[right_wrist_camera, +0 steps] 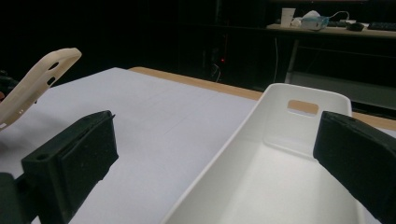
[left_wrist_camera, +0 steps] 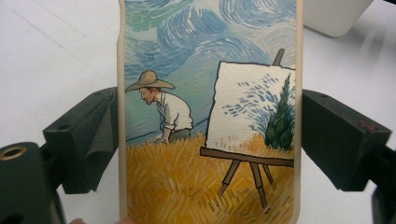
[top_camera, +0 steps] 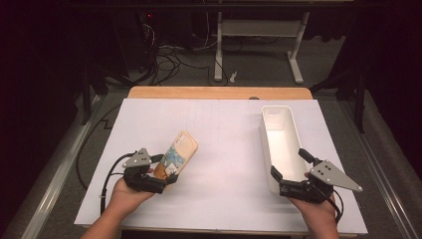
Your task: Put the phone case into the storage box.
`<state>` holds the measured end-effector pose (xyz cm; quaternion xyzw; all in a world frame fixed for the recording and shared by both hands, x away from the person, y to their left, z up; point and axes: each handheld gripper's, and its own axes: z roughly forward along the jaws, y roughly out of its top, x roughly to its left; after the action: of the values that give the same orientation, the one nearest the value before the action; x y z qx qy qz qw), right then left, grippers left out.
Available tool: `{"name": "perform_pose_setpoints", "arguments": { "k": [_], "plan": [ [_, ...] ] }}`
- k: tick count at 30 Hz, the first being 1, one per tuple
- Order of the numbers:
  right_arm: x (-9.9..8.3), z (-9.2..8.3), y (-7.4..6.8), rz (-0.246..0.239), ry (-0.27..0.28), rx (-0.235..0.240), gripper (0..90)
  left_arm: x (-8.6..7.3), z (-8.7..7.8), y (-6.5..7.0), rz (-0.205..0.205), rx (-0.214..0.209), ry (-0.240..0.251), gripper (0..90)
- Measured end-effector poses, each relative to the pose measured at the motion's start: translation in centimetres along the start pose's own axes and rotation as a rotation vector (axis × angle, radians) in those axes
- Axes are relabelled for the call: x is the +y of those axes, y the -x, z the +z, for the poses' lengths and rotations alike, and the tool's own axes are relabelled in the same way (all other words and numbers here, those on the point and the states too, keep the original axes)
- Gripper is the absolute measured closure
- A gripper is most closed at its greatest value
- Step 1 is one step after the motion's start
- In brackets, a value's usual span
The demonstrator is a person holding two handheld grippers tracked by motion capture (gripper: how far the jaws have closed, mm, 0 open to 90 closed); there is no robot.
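Left of the long white plastic bin on the white-covered surface, the left tool grips a cream-edged phone case painted with a straw-hatted painter, easel and wheat field, tilted up off the sheet. The right tool is spread wide, straddling the bin's near end. No readable writing.

Glossy painted plastic phone case, smooth white plastic bin, matt white paper sheet, wooden table.

Lab: floor cables, dark desk frames.
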<state>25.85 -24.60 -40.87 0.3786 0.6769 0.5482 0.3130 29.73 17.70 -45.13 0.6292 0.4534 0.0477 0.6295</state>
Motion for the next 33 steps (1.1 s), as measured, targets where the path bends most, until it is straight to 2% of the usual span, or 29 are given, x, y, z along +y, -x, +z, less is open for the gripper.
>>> {"name": "perform_pose_setpoints", "arguments": {
  "k": [7,18,24,33],
  "plan": [
    [0.8,1.1,-1.2,-0.035,-0.005,0.018,0.3,0.1,-0.1,0.0,0.003,-0.005,0.011,12.3],
    [2.2,3.3,-3.2,-0.070,-0.001,0.064,0.2,0.4,-0.3,-0.1,-0.013,-0.022,0.024,12.2],
    [3.4,4.7,-4.2,-0.068,0.016,0.099,0.3,0.5,-0.4,-0.1,-0.024,-0.024,0.021,12.2],
    [4.2,7.0,-6.0,-0.077,0.007,0.155,0.3,0.4,-0.4,-0.1,-0.014,-0.026,0.018,12.2]
  ]
}}
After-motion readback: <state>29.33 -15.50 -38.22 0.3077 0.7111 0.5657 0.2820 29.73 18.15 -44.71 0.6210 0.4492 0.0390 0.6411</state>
